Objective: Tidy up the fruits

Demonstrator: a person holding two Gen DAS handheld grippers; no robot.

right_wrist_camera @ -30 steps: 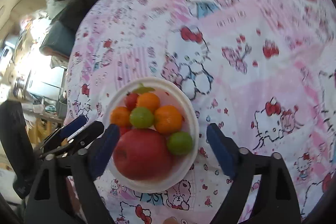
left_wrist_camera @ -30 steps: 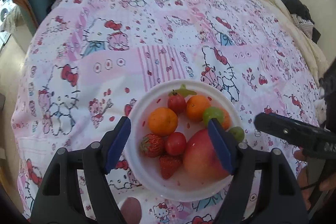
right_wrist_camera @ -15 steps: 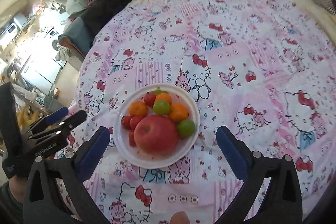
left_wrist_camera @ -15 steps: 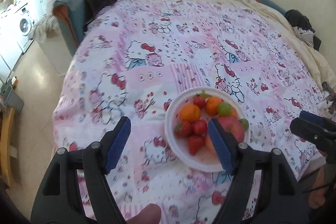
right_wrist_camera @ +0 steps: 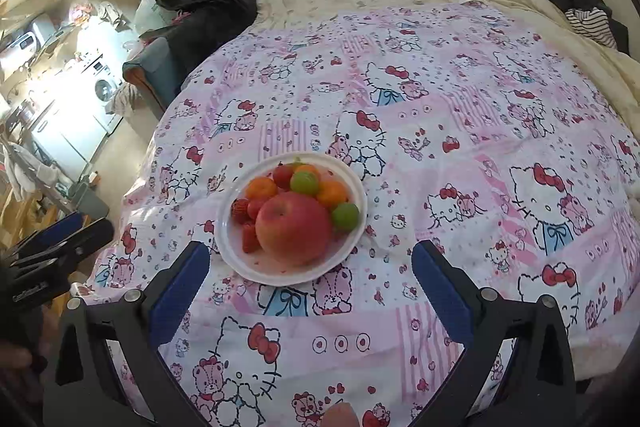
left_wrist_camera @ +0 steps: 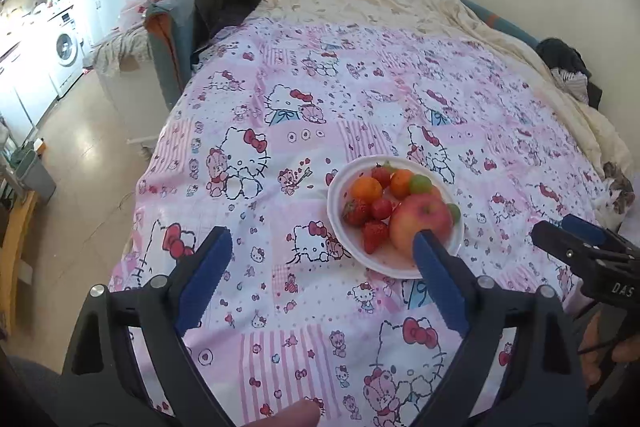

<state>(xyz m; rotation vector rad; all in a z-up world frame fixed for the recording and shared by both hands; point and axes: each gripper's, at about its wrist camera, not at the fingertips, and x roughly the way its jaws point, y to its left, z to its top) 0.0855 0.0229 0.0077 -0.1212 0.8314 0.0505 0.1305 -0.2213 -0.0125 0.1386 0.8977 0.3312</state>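
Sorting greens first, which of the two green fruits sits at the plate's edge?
The green fruit right of the apple, against the plate rim; the other sits mid-pile.

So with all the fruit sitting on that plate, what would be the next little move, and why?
Probably bring the right gripper forward and down over the apple. Both grippers are open and empty, held back from the plate. The apple is the largest fruit, nearest the front rim, and partly hides the strawberries and oranges behind it, so clearing it first should ease access. The left gripper could wait.
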